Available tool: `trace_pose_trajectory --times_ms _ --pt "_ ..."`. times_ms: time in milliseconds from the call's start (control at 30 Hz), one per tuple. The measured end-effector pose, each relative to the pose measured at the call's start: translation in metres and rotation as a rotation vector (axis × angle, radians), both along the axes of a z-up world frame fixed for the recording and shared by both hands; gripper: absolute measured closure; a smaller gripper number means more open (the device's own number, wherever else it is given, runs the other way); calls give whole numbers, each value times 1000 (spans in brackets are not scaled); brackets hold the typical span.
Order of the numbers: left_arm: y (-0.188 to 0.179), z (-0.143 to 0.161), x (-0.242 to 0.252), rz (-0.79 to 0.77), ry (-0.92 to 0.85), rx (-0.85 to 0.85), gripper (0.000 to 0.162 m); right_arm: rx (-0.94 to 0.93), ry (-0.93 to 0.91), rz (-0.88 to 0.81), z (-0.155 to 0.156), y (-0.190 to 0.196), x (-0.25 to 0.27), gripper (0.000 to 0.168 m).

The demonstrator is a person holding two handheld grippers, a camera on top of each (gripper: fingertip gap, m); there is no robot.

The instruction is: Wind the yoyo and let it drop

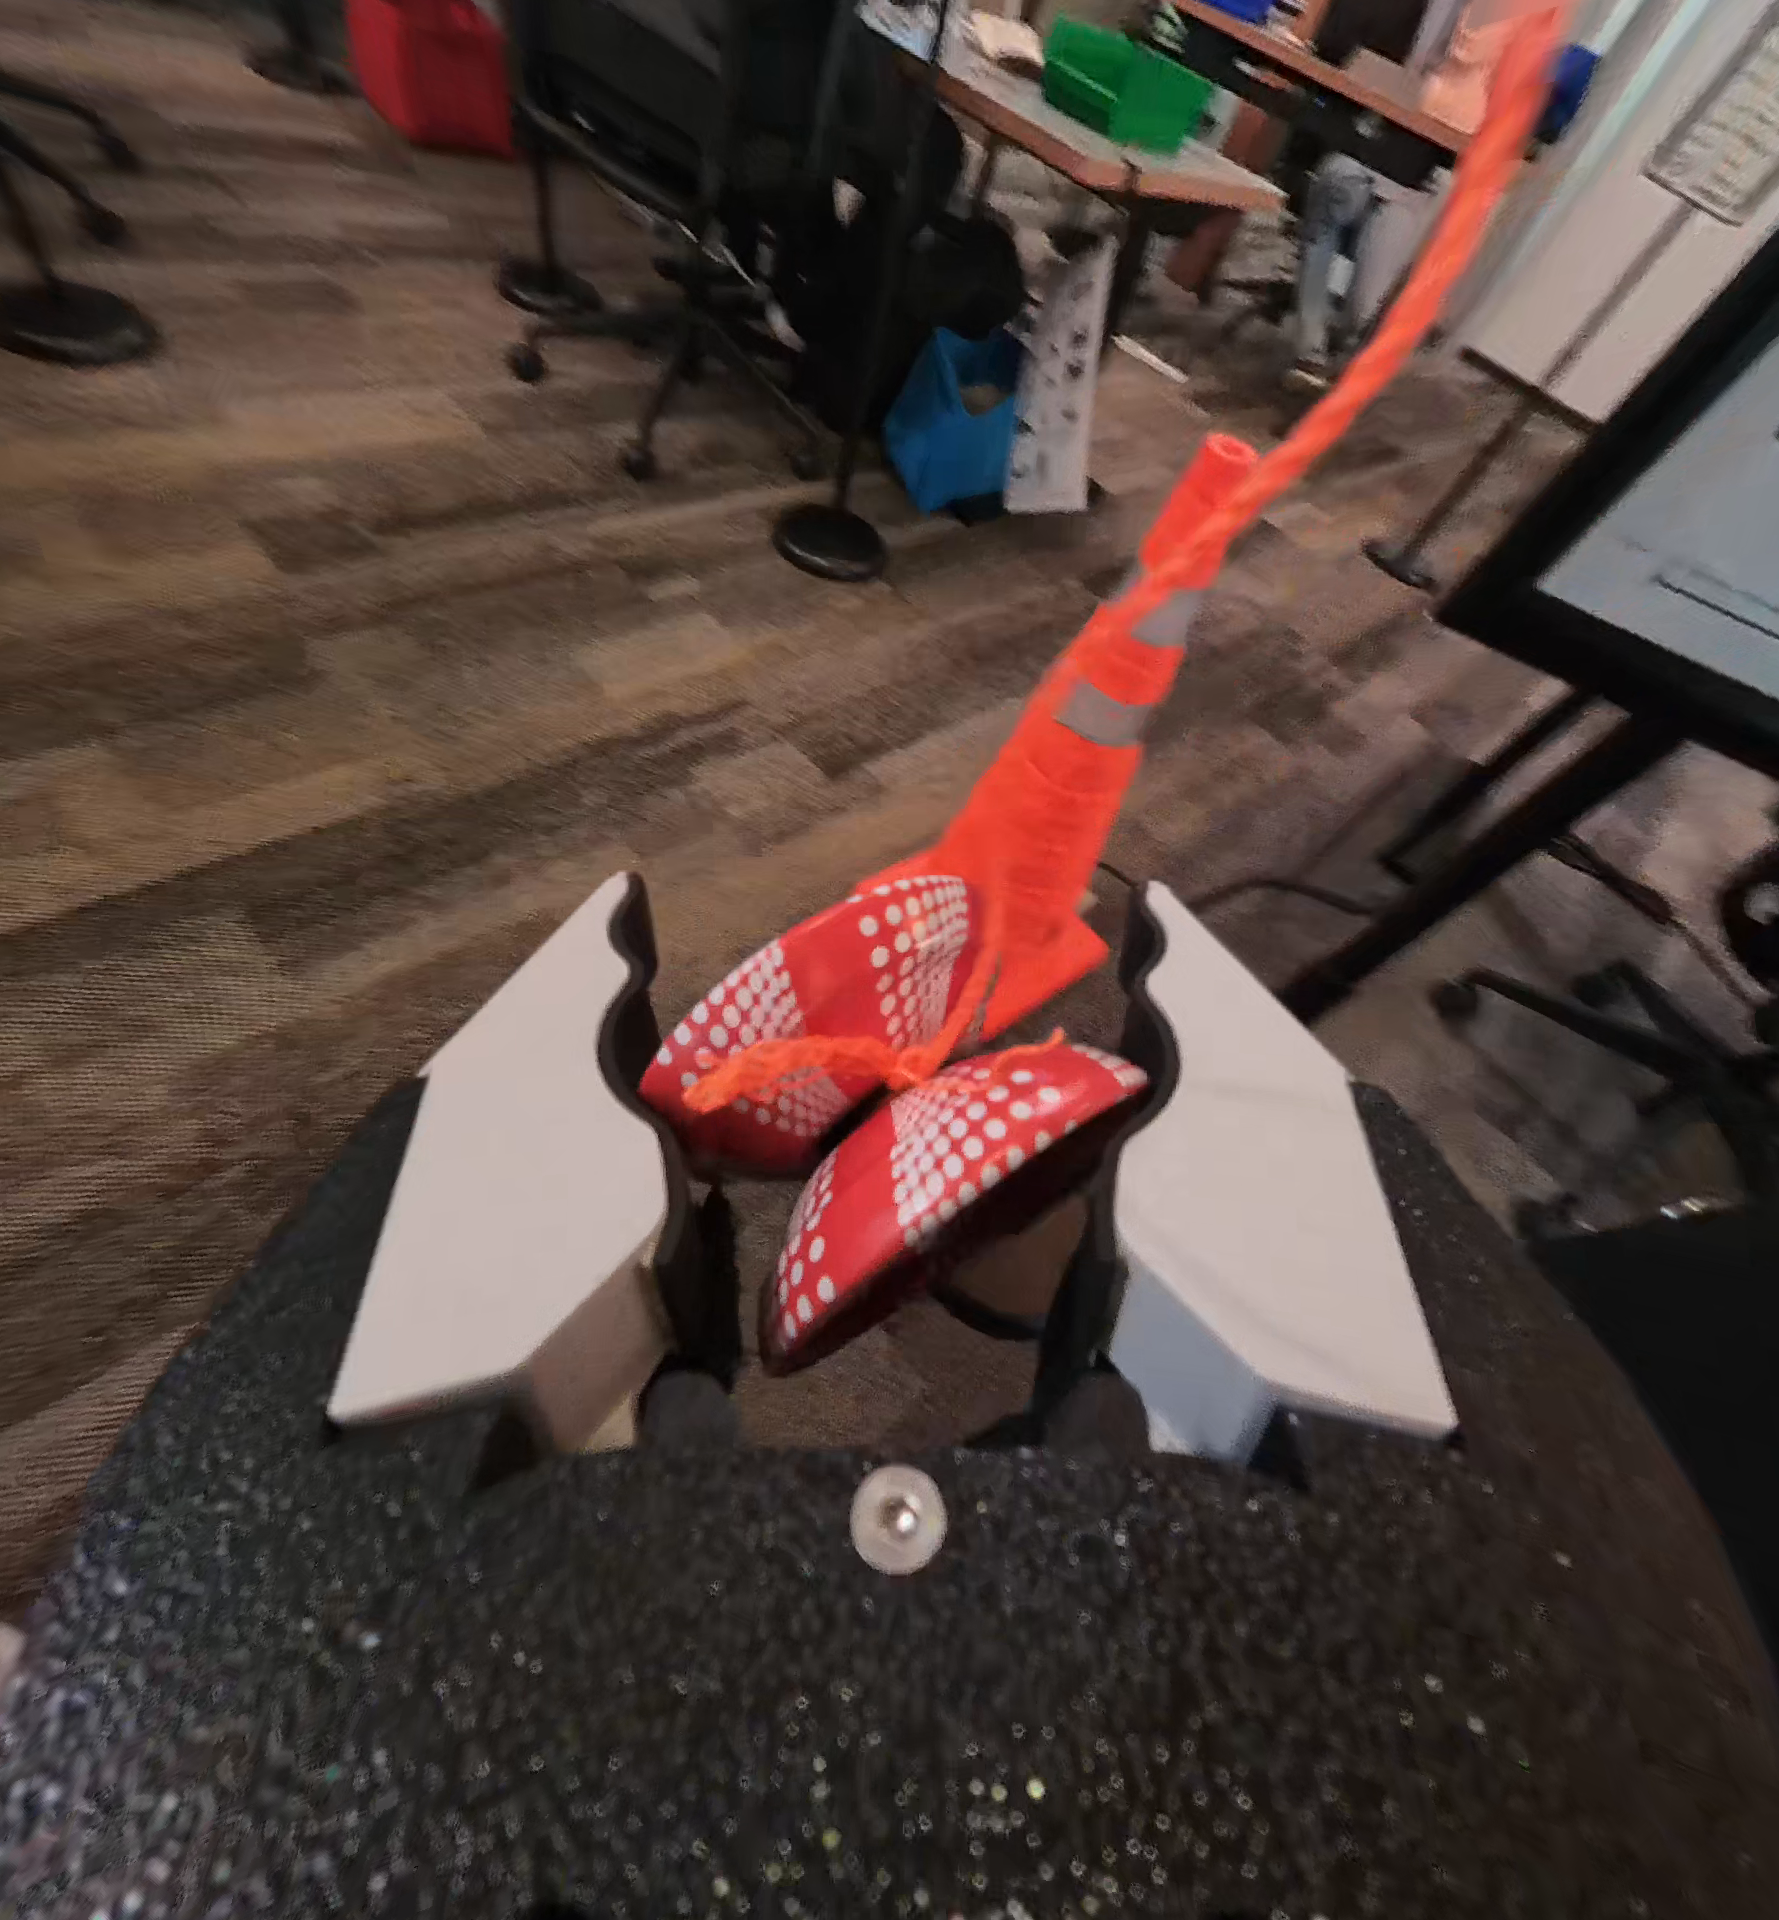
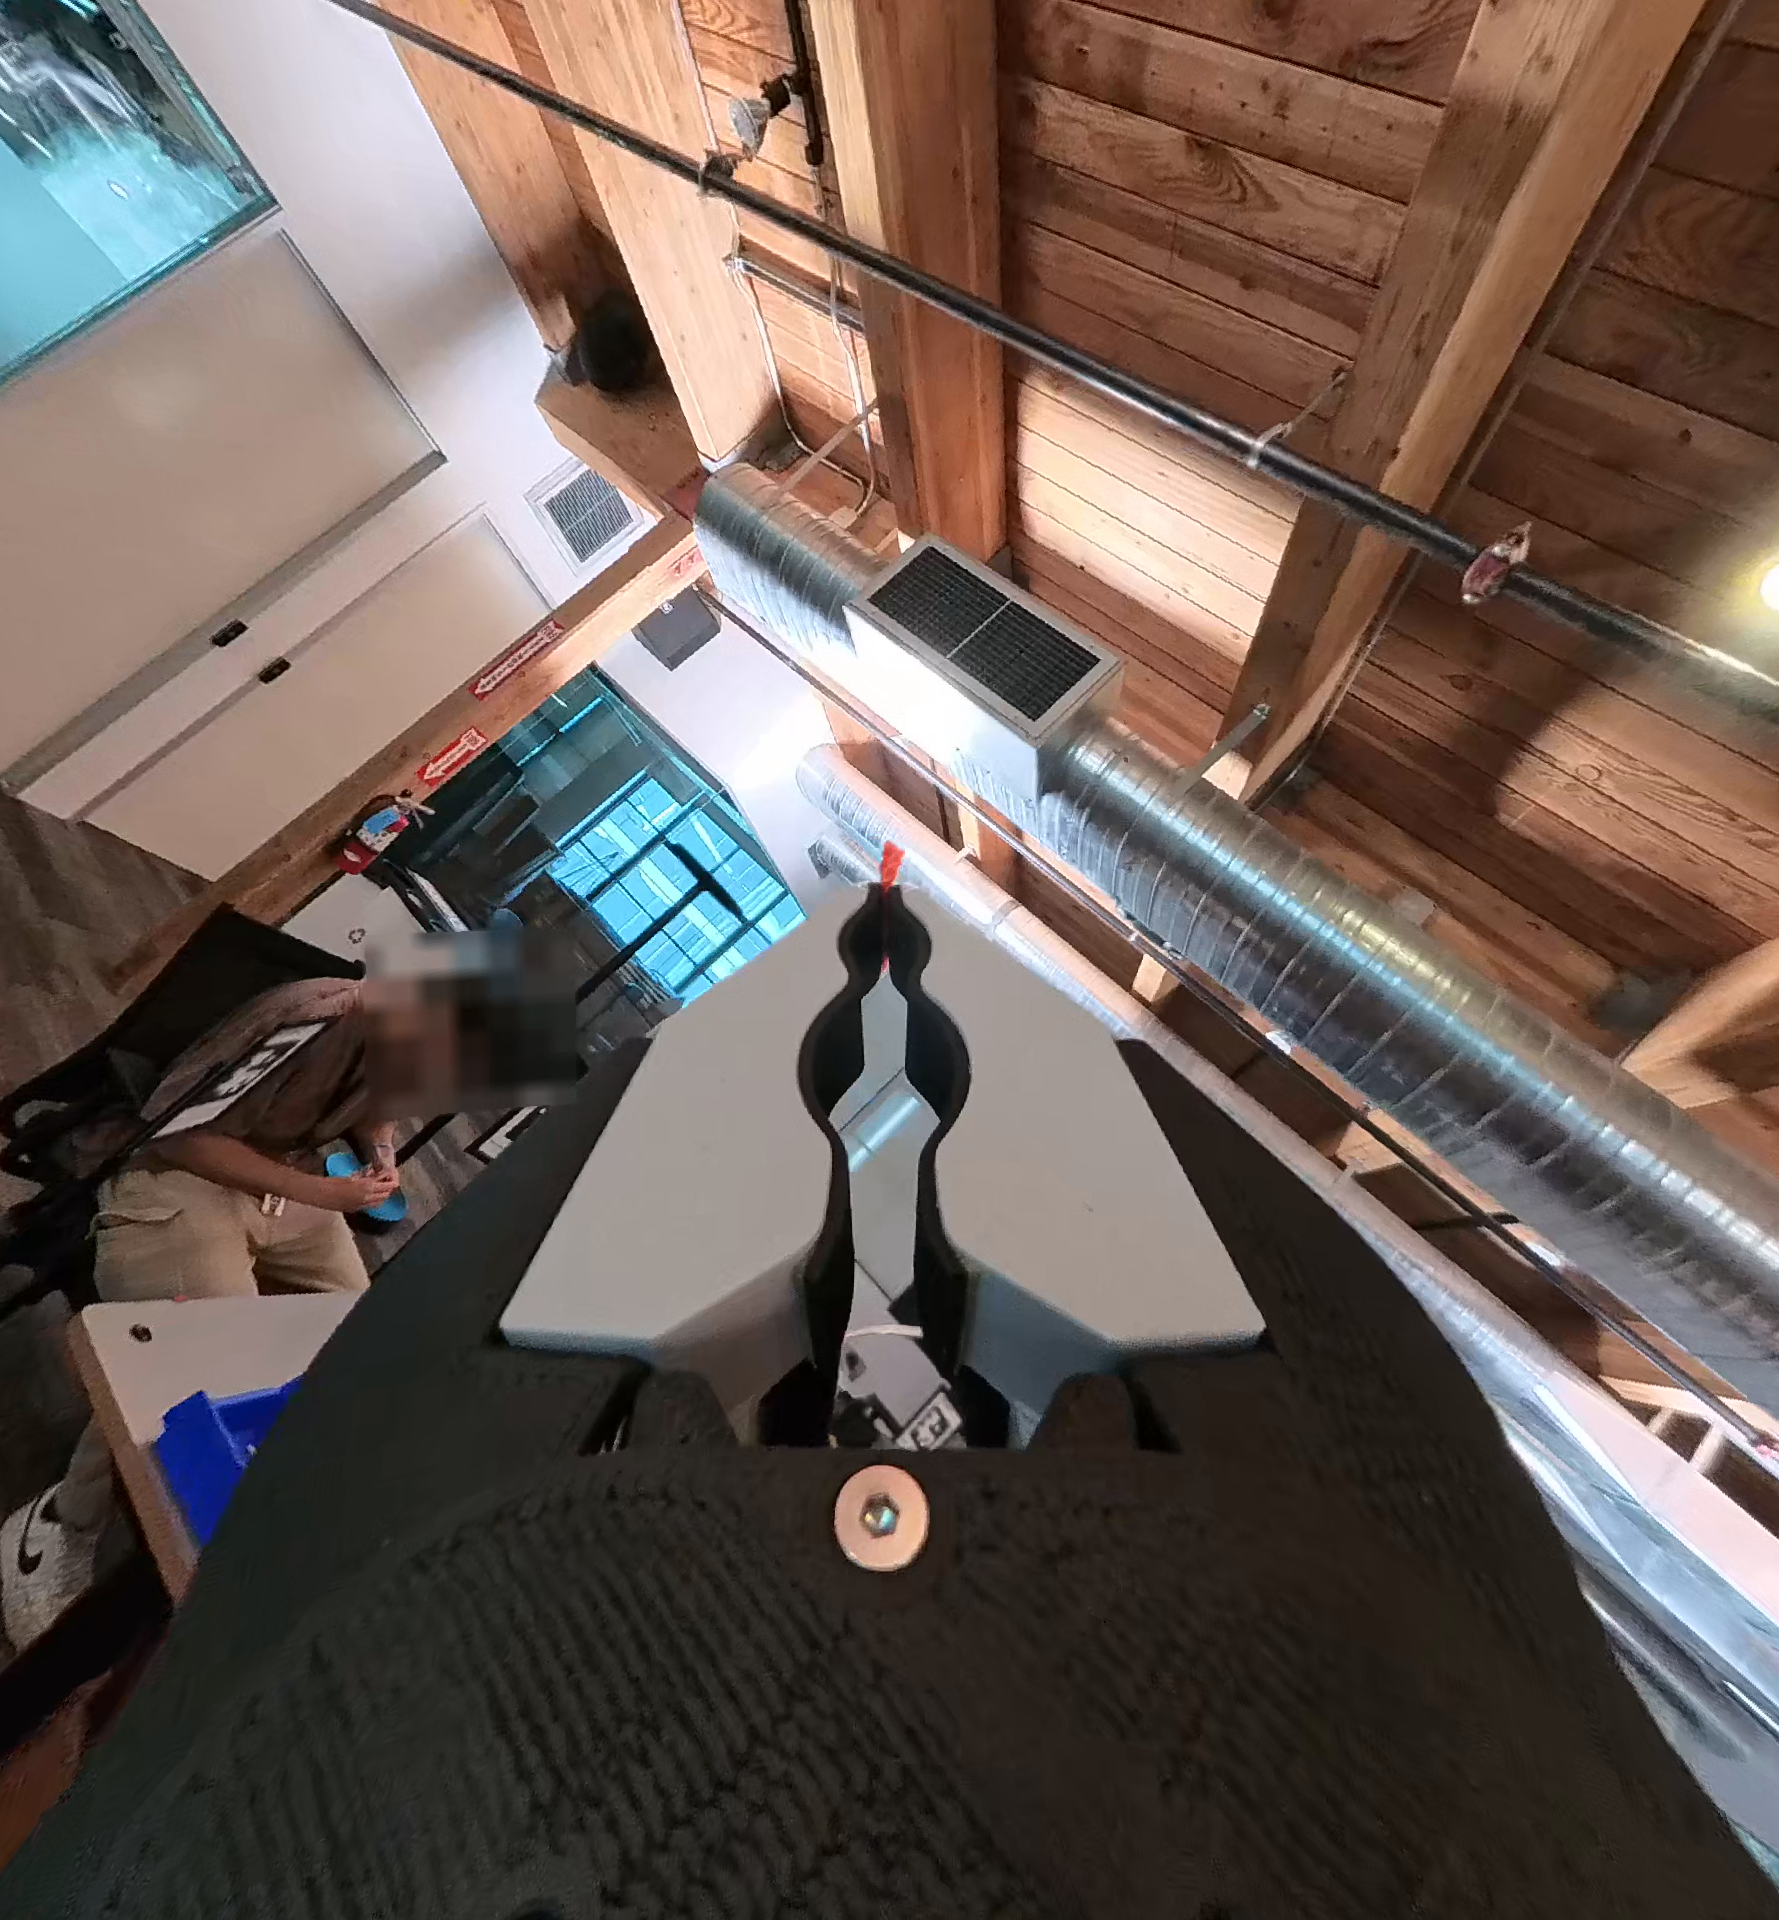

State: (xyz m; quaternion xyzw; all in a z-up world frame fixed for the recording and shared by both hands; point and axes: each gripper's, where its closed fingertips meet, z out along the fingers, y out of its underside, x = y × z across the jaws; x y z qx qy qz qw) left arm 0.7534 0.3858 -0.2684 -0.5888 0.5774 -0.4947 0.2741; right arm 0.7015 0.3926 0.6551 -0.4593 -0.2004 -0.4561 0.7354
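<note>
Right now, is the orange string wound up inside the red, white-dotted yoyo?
Mostly unwound: the orange string stretches up and away from the red, white-dotted yoyo, with only a loose loop at its groove.

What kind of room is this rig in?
Probably an open-plan office or lab in a converted timber building: carpet floor with rolling office chairs and desks, exposed wood-beam ceiling with bare metal ductwork, and a wall whiteboard.

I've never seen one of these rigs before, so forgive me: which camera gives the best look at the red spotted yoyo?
The left wrist view: the yoyo sits between the left gripper fingers, both halves visible. The right wrist view shows no yoyo, only a bit of orange string at the right gripper tips.
</note>
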Motion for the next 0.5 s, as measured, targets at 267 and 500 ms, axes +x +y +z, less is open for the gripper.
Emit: trace_pose_trajectory --times_ms 267,500 --pt "106 108 -82 377 -161 131 73 -167 25 230 -129 38 15 168" --pt "140 168 -187 681 -222 208 73 -366 126 598 -212 92 -18 168"
